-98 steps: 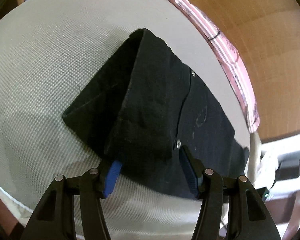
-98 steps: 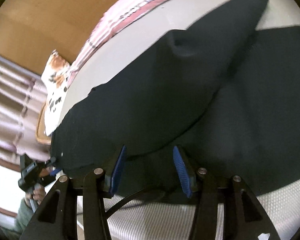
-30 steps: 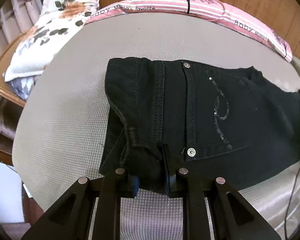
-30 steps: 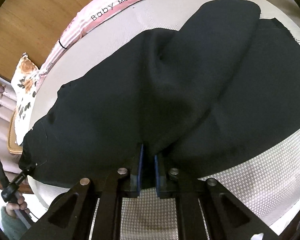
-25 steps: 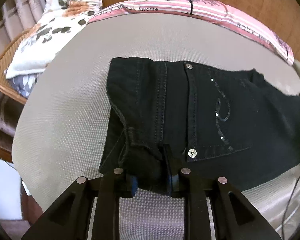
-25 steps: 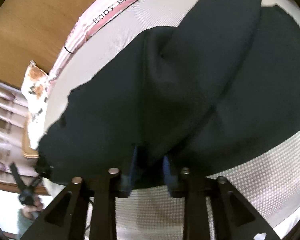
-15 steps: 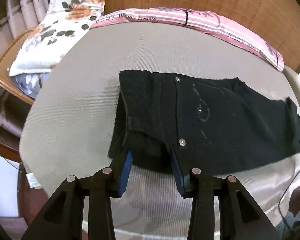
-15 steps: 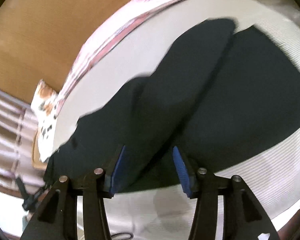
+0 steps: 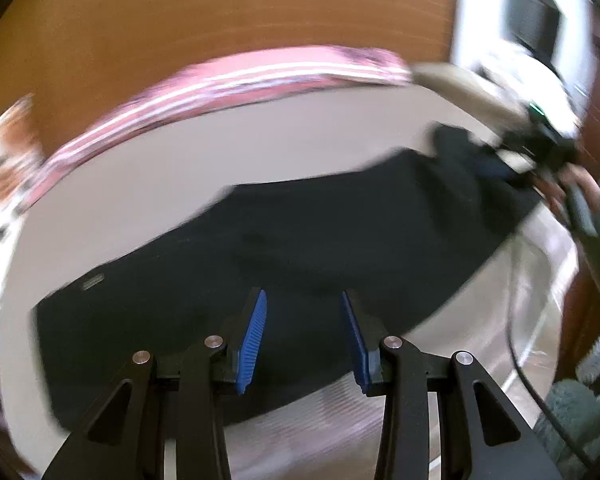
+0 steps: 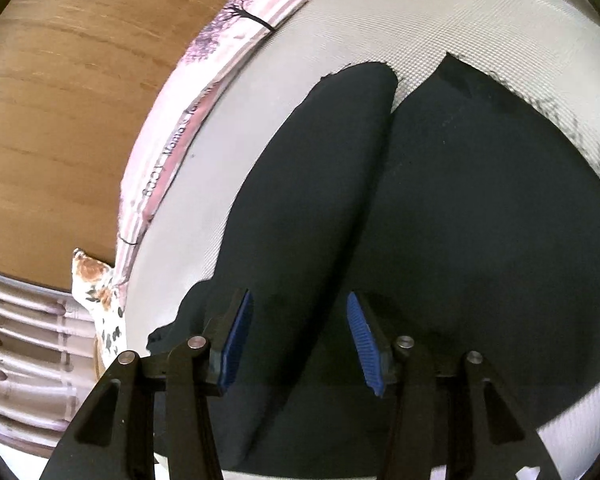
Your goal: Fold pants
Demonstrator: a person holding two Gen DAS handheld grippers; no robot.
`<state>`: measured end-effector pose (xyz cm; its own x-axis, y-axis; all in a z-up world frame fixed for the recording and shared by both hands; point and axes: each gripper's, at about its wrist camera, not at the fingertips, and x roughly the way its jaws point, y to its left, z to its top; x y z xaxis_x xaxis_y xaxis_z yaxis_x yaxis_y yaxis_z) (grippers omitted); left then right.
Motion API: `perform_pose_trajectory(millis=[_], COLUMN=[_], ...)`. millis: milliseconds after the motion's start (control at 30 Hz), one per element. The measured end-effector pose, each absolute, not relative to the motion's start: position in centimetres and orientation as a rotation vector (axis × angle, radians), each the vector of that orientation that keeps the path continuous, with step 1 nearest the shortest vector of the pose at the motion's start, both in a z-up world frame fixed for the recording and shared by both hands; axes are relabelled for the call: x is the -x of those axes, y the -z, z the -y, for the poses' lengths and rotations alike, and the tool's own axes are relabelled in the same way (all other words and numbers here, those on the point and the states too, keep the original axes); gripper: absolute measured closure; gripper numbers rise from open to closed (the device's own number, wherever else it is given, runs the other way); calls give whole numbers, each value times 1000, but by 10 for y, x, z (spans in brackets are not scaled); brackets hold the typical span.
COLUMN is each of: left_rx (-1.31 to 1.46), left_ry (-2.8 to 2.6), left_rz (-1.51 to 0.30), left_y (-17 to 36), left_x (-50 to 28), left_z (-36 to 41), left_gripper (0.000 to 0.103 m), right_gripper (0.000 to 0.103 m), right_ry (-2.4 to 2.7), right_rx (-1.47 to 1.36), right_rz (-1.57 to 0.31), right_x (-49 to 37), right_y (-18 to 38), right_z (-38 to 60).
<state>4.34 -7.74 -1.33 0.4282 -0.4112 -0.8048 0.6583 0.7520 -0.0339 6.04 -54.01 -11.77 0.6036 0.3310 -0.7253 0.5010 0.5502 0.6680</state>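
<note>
Both grippers, left [image 9: 303,336] and right [image 10: 298,334], hover jaws apart over black pants [image 9: 300,248] lying flat on the bed [image 9: 260,148]; regripping one layer risks dragging the fold askew.

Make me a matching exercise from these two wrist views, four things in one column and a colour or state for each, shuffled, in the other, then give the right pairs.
Things:
1. pants
2. left gripper
3. striped cloth
4. wall

Colour or state:
A. pink and white, along the far edge of the surface
B. brown wood
C. black, spread flat on the woven surface
D. open, blue pads apart, holding nothing

Pairs: 1-C, 2-D, 3-A, 4-B
</note>
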Motion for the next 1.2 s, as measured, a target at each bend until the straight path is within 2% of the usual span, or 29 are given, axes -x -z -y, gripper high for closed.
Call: perform_pose_trajectory(millis=[200,433,533,567,600,700,767,800,900,1033,1200], left_rx=[-377,-463,-468,-479,-492,-517,-537,-542,-496,-399,-228], left_ry=[879,989,1018,1021,1021,1012,994,983,989,980,892], left_rz=[-921,-934,-950,-955,-956,-950,-944,-942,-962,-967,-1006], left_y=[34,53,61,64,67,76,82,84,82,70,63], left_x=[-33,-21,-19,-19,-19,-19,-22,-25,-34,-50,-84], left_z=[163,216,225,228,231,241,247,247,243,230,206], left_gripper=[63,63,63,63,63,63,72,81,91,94,94], right_gripper=[56,58,71,81,86,91,92,92,92,91,71], right_ry=[133,118,111,106,101,97,93,93,82,45,-19], right_rx=[-1060,-1108,-1109,-1108,-1104,-1106,-1096,-1081,-1051,-1038,-1038], right_rz=[-953,-928,-926,-923,-923,-923,-924,-936,-959,-965,-906], right_x=[-73,-85,-88,-89,-89,-89,-89,-92,-103,-132,-170], right_y=[121,125,126,127,127,123,116,112,102,89,74], right_z=[561,576,579,580,581,584,584,583,580,573,559])
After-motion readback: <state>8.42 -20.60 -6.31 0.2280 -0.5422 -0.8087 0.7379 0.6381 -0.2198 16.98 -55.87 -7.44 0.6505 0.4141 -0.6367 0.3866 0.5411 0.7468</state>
